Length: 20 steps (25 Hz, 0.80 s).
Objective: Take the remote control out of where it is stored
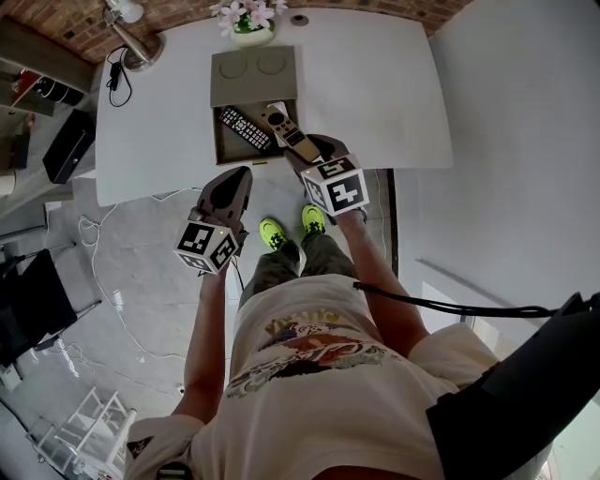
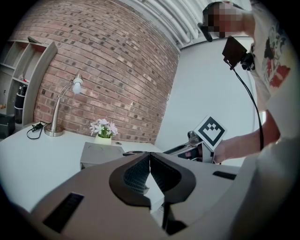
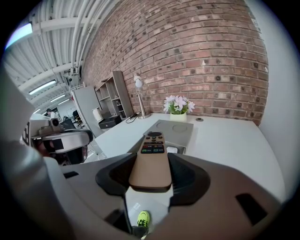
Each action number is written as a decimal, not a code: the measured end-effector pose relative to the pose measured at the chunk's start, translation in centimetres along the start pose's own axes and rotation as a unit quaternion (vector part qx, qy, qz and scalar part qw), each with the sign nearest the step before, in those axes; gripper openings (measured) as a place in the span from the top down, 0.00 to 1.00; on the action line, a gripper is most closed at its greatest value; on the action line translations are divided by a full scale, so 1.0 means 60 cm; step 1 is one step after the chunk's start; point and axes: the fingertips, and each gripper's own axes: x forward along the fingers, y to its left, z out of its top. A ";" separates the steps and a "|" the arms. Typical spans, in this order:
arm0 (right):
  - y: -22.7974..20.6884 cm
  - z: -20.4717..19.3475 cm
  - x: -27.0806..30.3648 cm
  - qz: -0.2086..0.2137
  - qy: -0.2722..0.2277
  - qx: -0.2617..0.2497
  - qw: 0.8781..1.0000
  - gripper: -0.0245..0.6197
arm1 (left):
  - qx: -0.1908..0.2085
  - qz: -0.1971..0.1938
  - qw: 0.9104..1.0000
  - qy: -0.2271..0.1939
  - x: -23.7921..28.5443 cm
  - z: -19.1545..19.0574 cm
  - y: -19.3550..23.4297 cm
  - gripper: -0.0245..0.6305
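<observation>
A tan remote control is lifted above the front of an open drawer, and my right gripper is shut on its near end. In the right gripper view the tan remote lies flat between the two pads, buttons up, pointing at the grey box. A black remote still lies in the drawer. My left gripper hangs off the table's front edge, left of the right one. It is shut with nothing in it.
The grey box sits mid-table on a white table. A potted flower stands behind the box, with a desk lamp and a cable at the back left. Shelves and a black chair stand on the left.
</observation>
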 end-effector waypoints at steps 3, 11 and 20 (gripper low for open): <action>-0.018 -0.003 -0.010 -0.004 -0.004 0.005 1.000 0.64 | 0.004 -0.004 1.000 0.001 0.014 0.000 -0.011 0.95; -0.073 -0.018 -0.035 -0.017 -0.011 0.021 1.000 0.64 | 0.010 -0.015 1.000 0.002 0.057 0.002 -0.045 0.95; -0.135 -0.037 -0.051 -0.030 -0.014 0.042 0.999 0.64 | 0.011 -0.018 1.000 0.008 0.093 -0.007 -0.078 0.95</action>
